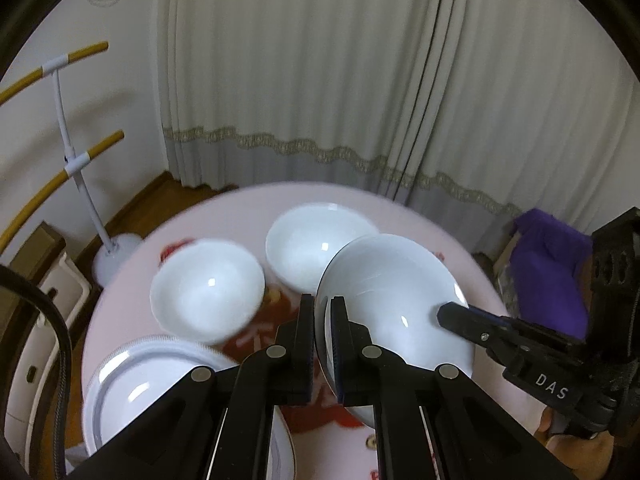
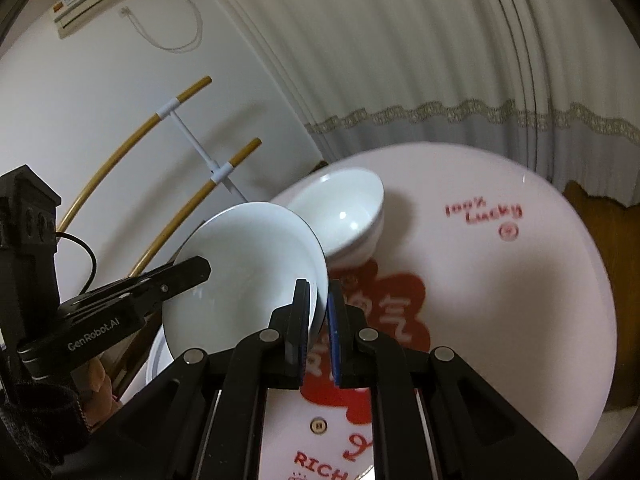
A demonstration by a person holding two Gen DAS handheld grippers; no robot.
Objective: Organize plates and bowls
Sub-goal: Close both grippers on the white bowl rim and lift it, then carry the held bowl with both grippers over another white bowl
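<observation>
**Item: plates and bowls, round pink bench (image 2: 520,280) — sorting in progress**

- Held plate (image 1: 392,300): a plain white glazed plate with a thin dark line at the rim, shallowly dished, no chip or crack visible. It is carried tilted in the air above the bench, held at two opposite edges. No resting place has yet been reached.
- Left claw (image 1: 322,320): its two fingers are pressed onto the near rim of the held plate, one on each face.
- Right claw (image 2: 318,304): likewise pinched on the rim at the plate's opposite side; in the left wrist view its dark fingertip is seen lying on the plate's upper face.
- Far bowls (image 1: 320,244): white and deep. In the right wrist view a second rim is seen beneath the first, so a nested stack of at least two is judged to have been formed; the exact count cannot be told.
- Near bowl (image 1: 208,292): a white bowl, blurred, standing apart and just left of the far bowls. It is judged to be unsorted as yet.
- Ribbed plate (image 1: 120,384): a white plate with a ribbed border, lying flat at the bench's near left edge — a likely base for a plate pile.

Progress, as judged: roughly midway. Bowls are partly nested; the held plate is still to be set down, presumably on the ribbed plate, and the near bowl is still to be stacked.
</observation>
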